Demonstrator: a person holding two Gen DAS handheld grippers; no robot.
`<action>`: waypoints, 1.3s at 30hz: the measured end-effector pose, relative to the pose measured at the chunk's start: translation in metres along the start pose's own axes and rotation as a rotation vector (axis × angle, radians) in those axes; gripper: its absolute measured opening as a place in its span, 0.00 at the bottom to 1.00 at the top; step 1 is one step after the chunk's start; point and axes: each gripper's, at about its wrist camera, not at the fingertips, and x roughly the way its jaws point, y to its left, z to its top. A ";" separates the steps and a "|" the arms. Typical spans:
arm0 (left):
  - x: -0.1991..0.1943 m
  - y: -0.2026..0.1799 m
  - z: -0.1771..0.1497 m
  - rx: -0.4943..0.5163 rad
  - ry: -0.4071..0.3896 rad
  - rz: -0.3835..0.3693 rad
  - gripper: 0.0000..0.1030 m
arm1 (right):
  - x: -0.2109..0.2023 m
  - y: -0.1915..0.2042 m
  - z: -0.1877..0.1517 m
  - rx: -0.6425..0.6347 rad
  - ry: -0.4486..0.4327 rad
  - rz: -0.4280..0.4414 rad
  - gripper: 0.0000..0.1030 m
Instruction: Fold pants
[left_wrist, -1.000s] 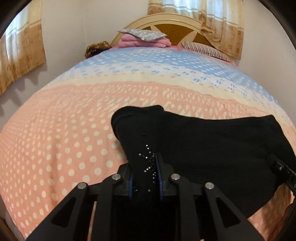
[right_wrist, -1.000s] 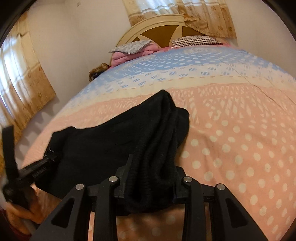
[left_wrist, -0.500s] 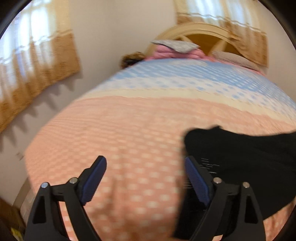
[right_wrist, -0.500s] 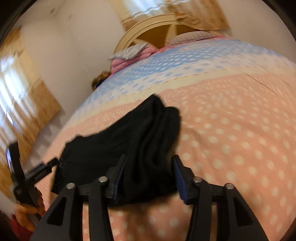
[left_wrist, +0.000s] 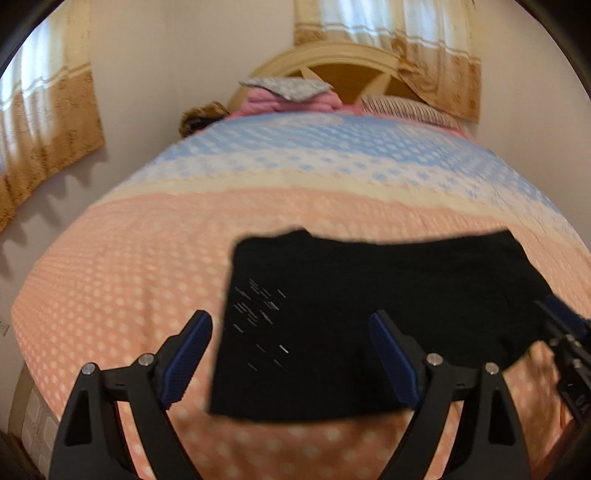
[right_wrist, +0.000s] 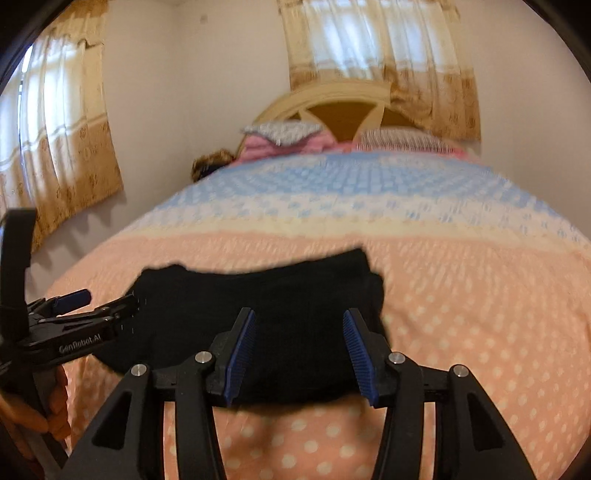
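Observation:
Black pants lie folded into a flat rectangle on the peach dotted bedspread, small shiny studs on their left part. My left gripper hovers open and wide above their near left corner, with nothing pinched. In the right wrist view the pants lie just beyond my right gripper, whose blue pads stand apart above the near right end without pressing the cloth. The left gripper shows there at the pants' left edge, held by a hand.
The bed runs back through cream and blue bands to a pale headboard. Pink blankets, a grey pillow and a striped pillow lie there. Walls and curtains close in on the left.
Both grippers have let go of the pants and drawn back and upward. The raised folds they held now lie flat on the bed. The left gripper swung left, then returned over the corner.

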 end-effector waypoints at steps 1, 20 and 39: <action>0.001 -0.004 -0.003 0.009 0.008 0.000 0.87 | 0.003 -0.002 -0.004 0.015 0.021 0.008 0.50; -0.057 -0.015 -0.051 0.077 0.010 0.090 0.89 | -0.061 0.011 -0.022 0.169 -0.018 0.034 0.79; -0.139 -0.031 -0.074 0.068 -0.124 0.000 1.00 | -0.161 0.028 -0.045 0.159 -0.120 -0.084 0.79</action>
